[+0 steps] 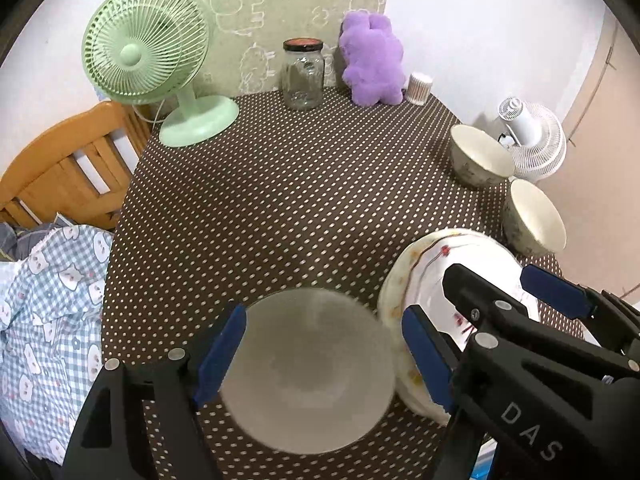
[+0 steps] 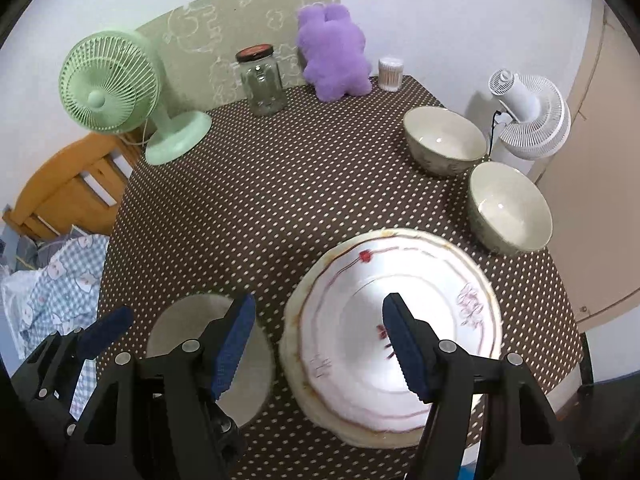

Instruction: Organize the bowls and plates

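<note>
green fan (image 1: 146,46), glass jar (image 1: 303,74), purple plush (image 1: 374,60) — white fan (image 2: 528,114) beyond.

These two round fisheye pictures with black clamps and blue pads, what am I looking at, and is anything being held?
Each picture comes from a camera on a hand-held two-finger gripper, looking along its fingers. The left gripper hovers open over a frosted round bowl. The right gripper hovers open over a stack of white flowered plates. Nothing is held. On the brown polka-dot tablecloth also stand two cream ceramic bowls, a green desk fan, a glass jar and a purple plush toy.
</note>
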{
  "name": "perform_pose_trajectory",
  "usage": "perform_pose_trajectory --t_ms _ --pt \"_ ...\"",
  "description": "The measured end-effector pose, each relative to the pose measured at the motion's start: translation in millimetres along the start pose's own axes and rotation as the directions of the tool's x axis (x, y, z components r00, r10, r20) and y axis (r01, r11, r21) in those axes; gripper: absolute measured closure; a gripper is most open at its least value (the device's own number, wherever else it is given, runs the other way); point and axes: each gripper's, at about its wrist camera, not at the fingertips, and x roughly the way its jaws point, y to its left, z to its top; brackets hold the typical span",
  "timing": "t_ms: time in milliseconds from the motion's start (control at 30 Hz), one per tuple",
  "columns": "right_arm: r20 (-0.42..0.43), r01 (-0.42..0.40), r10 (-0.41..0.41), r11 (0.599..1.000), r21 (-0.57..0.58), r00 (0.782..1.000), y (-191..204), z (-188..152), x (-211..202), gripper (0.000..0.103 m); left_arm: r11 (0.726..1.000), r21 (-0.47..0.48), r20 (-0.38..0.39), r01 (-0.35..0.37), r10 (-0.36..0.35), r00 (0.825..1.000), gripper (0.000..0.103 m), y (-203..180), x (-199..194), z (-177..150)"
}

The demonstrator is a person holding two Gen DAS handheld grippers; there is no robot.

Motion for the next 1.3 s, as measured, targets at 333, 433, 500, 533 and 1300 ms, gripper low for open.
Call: perform_pose_trajectory --t_ms 333,433,500,533,1300 --pt "-0.023 -0.022 0.021 0.999 -0.049 1.000 -64 28 1 0.033 0.997 -0.067 0.007 -0.027 0.027 1.000 0.023 -65 11 24" --pt "-0.026 -0.037 0.036 0.998 -0.055 0.999 -88 36 4 0.033 0.996 -0.084 0.009 -0.033 0.033 0.999 0.023 -89 17 33" --pt "-0.016 -0.045 0.044 0.997 -0.064 0.999 -104 43 6 0.033 0.995 -0.092 0.008 -0.033 0.034 0.999 0.023 -103 22 38" --pt "-0.009 -0.046 0.045 0.996 -0.073 0.999 -113 46 6 0.033 0.995 -0.096 0.008 -0.032 0.032 0.999 0.024 -109 24 40" --pt "-0.015 0.009 -0.010 1.000 -0.026 1.000 -251 89 57 0.033 0.998 -0.043 -0.023 -0.052 0.051 0.998 0.037 -241 96 79"
